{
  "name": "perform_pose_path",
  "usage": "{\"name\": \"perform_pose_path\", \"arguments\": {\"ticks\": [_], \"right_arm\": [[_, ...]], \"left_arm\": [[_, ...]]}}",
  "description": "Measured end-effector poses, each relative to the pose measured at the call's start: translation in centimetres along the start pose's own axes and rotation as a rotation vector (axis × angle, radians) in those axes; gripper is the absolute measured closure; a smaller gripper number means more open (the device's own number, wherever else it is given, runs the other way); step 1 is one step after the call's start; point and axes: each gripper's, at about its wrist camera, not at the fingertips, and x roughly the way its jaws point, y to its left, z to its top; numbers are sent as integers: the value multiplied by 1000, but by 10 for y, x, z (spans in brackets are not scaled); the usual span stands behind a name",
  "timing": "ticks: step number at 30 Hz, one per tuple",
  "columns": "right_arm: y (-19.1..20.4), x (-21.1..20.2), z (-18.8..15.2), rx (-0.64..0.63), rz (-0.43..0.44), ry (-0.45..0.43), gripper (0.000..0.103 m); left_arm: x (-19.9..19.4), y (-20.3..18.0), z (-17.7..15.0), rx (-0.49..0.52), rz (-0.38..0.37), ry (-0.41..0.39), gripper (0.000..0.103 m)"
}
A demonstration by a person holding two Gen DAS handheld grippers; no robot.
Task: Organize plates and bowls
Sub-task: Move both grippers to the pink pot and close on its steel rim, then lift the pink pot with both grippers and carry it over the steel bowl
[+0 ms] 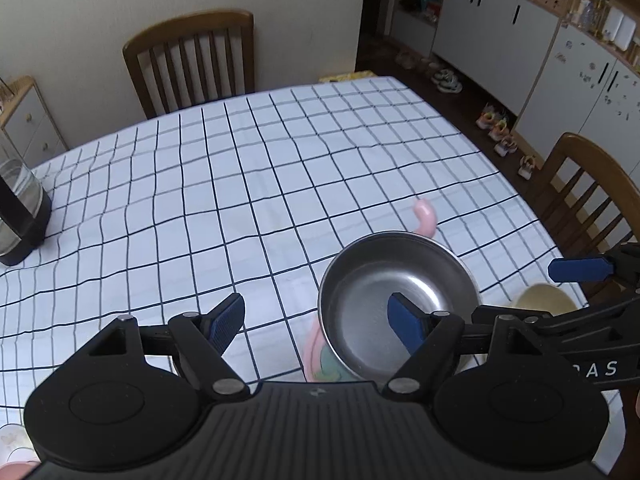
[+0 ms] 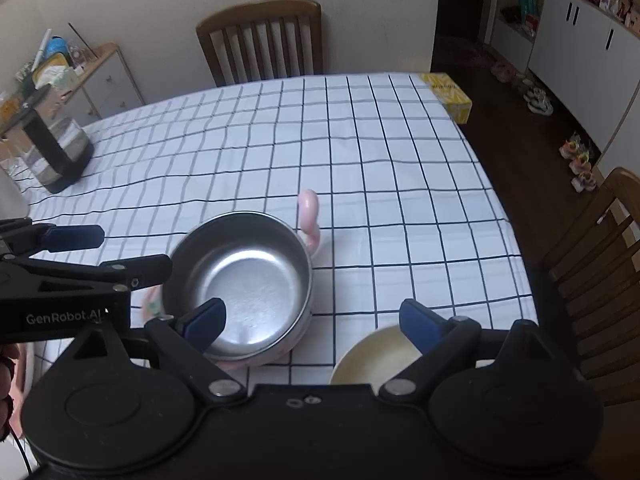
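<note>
A steel bowl (image 1: 396,292) (image 2: 244,280) sits inside a pink dish (image 1: 316,356) whose curved pink handle (image 1: 425,218) (image 2: 310,216) sticks up behind it. A cream bowl (image 1: 540,300) (image 2: 376,356) stands to its right, near the table's front edge. My left gripper (image 1: 316,322) is open above the steel bowl's left rim, its right finger over the bowl's inside. My right gripper (image 2: 312,324) is open, its left finger over the steel bowl's near rim and its right finger over the cream bowl. Nothing is held.
The table carries a checked cloth (image 1: 240,184) (image 2: 360,168). A glass jug on a black base (image 1: 20,208) (image 2: 56,152) stands far left. A yellow box (image 2: 448,96) lies at the far right corner. Wooden chairs (image 1: 192,56) (image 2: 600,272) stand behind and right.
</note>
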Motion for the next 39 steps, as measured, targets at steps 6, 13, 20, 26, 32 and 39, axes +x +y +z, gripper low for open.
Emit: {"name": "perform_pose_path", "arguments": {"ticks": [6,13,20,26,32,39], "right_arm": [[-6,29,9,1,0,64,26],[-4,48,12,-17,11,105,45],[-5,52,13,-12,21,115,64],[-6,50,12,1,25,105,75],[4,48,11,-14,32,97,94],[9,45,10,-21,0,83,96]], "left_arm": [[28,-1,3,-4,26,42,25],[47,0,3,-3,31,89,39],[53,4,2,-14,40,114,72],[50,4,1,-19,26,119,84],[48,-7,2,14,29,116,95],[45,-10,1,22,27,119,99]]}}
